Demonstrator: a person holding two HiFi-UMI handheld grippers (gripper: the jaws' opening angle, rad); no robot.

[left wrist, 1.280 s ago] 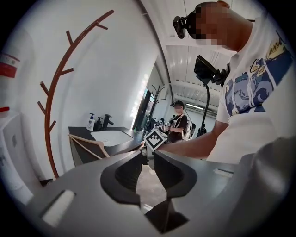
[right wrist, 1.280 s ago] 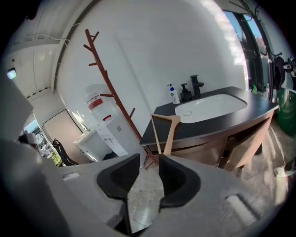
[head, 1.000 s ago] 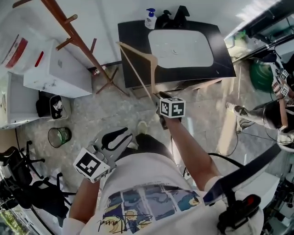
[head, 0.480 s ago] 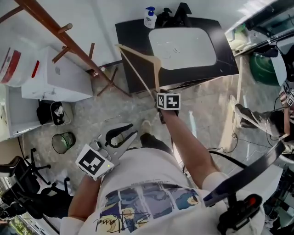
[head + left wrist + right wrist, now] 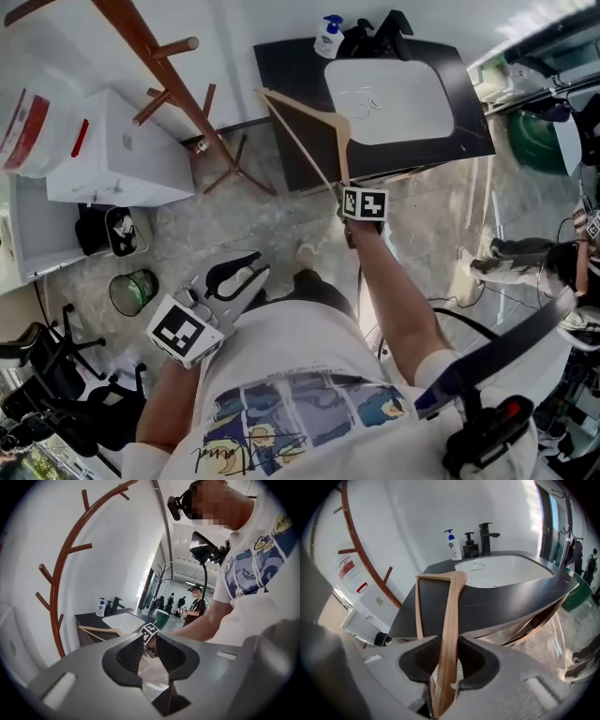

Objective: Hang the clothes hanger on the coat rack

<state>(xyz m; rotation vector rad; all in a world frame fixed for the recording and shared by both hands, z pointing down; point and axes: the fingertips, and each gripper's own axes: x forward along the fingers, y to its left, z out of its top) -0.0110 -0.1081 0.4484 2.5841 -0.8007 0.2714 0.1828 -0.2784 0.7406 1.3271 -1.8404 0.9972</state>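
The wooden clothes hanger [image 5: 343, 145] is hanging on no peg. It is riding in the air in the right claw [image 5: 349, 192], rising from it toward the front edge of the black desk [image 5: 281, 75], well apart from the coat rack [image 5: 159, 66] on the left.

The right gripper view is showing the grip plainly. One arm of the clothes hanger [image 5: 449, 634] is running up between the two dark pads of the right claw [image 5: 446, 667], whose jaws have just been closing and are now pinching the wood on both sides. In the head view the marker cube is covering that contact.

The left claw [image 5: 234, 278] is hovering low beside the person's body, over the floor. In its own view the left claw [image 5: 149, 656] is standing with its jaws apart and holding nothing, and the clothes hanger [image 5: 98, 630] is showing far ahead by the desk.

Only the head view is showing the coat rack's splayed feet on the floor. The left gripper view is giving the coat rack [image 5: 56, 588] as a tall reddish-brown pole with pegs branching up the white wall.

On the desk, a white basin [image 5: 394, 89] is sitting beside a soap bottle [image 5: 328, 37] and a black tap [image 5: 380, 33].
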